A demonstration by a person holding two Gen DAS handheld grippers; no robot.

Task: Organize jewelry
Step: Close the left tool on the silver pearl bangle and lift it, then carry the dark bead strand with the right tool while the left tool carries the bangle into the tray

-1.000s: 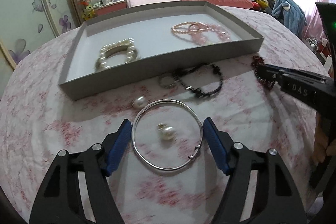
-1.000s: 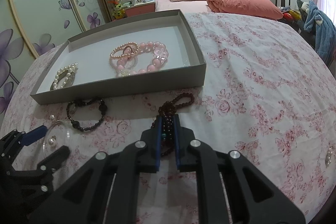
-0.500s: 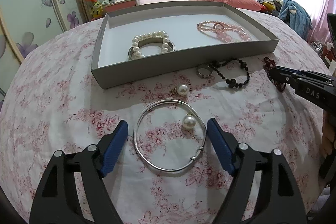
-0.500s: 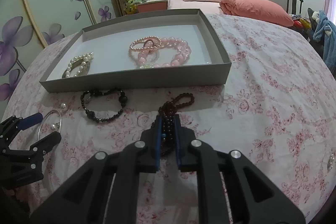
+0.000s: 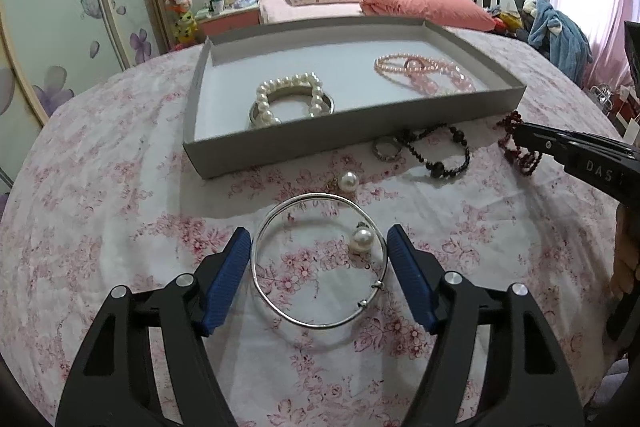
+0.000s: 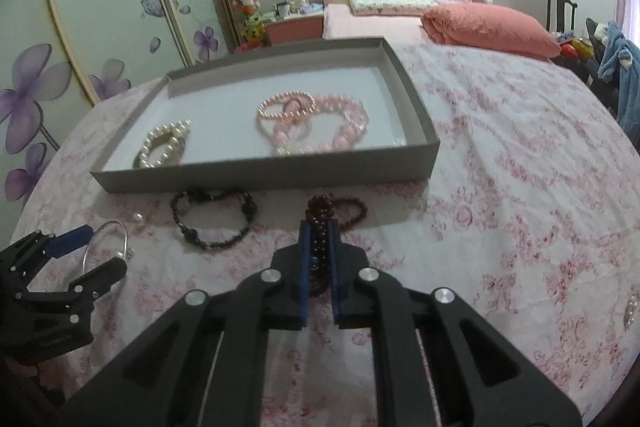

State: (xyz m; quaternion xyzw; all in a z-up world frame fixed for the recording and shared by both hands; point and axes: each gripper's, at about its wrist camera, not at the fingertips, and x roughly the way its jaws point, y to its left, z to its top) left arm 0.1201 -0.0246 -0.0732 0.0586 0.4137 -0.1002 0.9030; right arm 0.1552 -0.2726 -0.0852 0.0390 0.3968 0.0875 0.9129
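A grey tray (image 5: 352,131) (image 6: 264,179) lies on the flowered cloth and holds a white pearl bracelet (image 5: 288,99) and pink bead bracelets (image 5: 424,71). My left gripper (image 5: 320,243) is open, its blue fingers on either side of a silver bangle (image 5: 320,259) that lies on the cloth. A pearl earring (image 5: 362,241) lies inside the bangle. My right gripper (image 6: 319,231) is shut on a dark red bead bracelet (image 6: 320,215), lifted a little in front of the tray; it also shows in the left wrist view (image 5: 520,151).
A second pearl earring (image 5: 347,181), a silver ring (image 5: 386,149) and a black bead bracelet (image 5: 440,151) (image 6: 212,223) lie on the cloth in front of the tray. A small brooch (image 6: 630,311) lies far right. A bed and wardrobe stand behind.
Both grippers have moved a little closer to the tray. The right gripper has lifted the dark red bracelet slightly. The left gripper stays open around the bangle.
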